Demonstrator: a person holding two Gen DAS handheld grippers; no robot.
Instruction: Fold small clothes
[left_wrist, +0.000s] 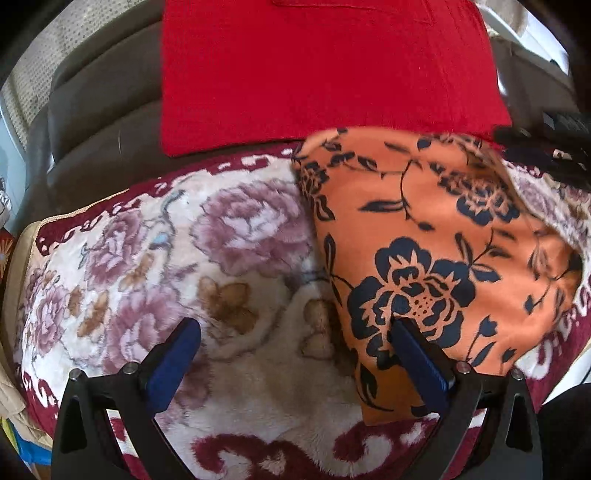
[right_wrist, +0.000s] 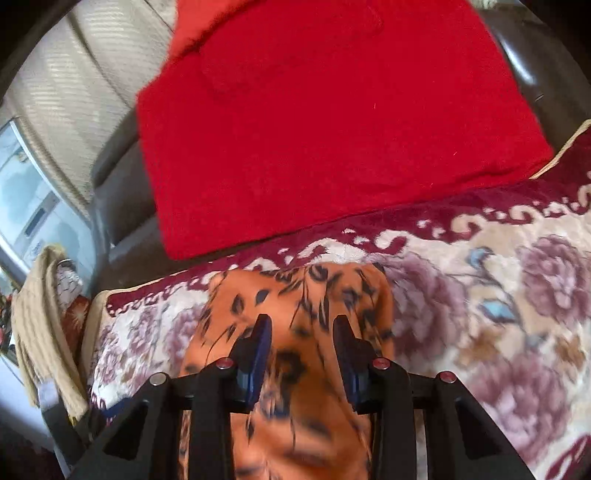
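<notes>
On the flowered blanket (left_wrist: 155, 236), left claw (left_wrist: 295, 350) spread wide; right claw (right_wrist: 301, 332) clenches orange cloth (right_wrist: 295, 295).

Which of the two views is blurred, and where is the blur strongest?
Right wrist view: blurred, worst on the orange floral cloth between the right gripper fingers. Left wrist view: mostly sharp; the cloth's print reads clearly; both views bend straight edges.

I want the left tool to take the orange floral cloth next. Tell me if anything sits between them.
Nothing visible does. The left tool hangs open over the floral blanket, one finger already over the orange floral cloth near its left edge. The red cloth lies beyond, out of the way.
</notes>
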